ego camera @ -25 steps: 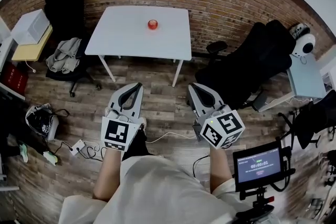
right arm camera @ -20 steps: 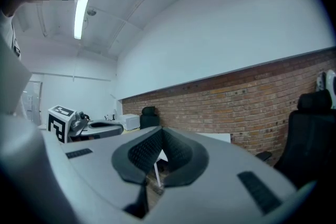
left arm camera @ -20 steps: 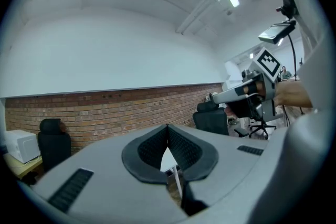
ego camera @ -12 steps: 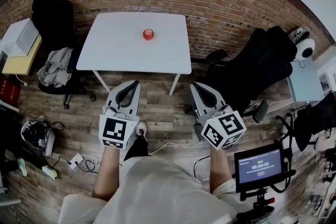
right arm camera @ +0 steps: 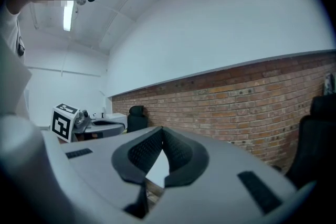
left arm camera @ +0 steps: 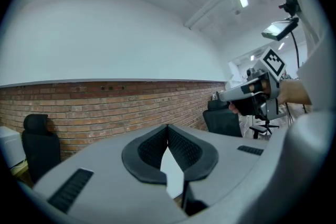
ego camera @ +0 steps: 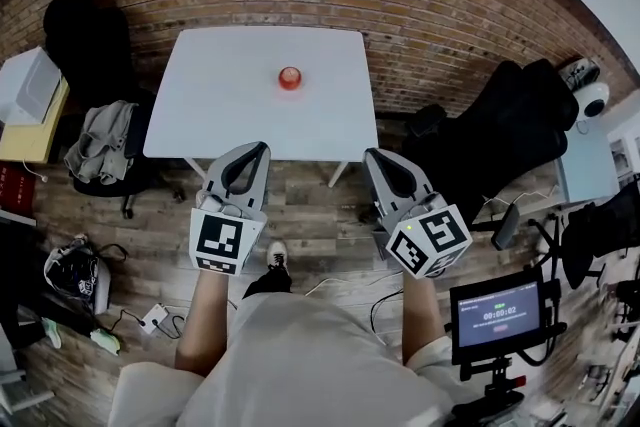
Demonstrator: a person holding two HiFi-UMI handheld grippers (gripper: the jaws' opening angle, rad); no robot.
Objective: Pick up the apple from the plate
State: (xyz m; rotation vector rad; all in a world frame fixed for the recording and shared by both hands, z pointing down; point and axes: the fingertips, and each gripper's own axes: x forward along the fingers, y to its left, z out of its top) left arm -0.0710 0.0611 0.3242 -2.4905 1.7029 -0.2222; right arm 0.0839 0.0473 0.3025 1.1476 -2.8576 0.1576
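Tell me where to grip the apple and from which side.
Grip the apple across its round middle, jaws on opposite sides, probably coming from the table's near edge: it sits alone mid-table with open space all round. The right gripper, now shut, must open first.

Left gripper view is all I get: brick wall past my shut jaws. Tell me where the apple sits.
Observer: The small round red apple sits near the middle of the white rectangular table, seen in the head view.
Operator: Report the other one's jaws.
Observer: The right hand-held gripper is shut, with nothing between its jaws.
Operator: Line me up.
Observer: In the head view the apple lies ahead, nearer the left hand-held gripper than the right one.
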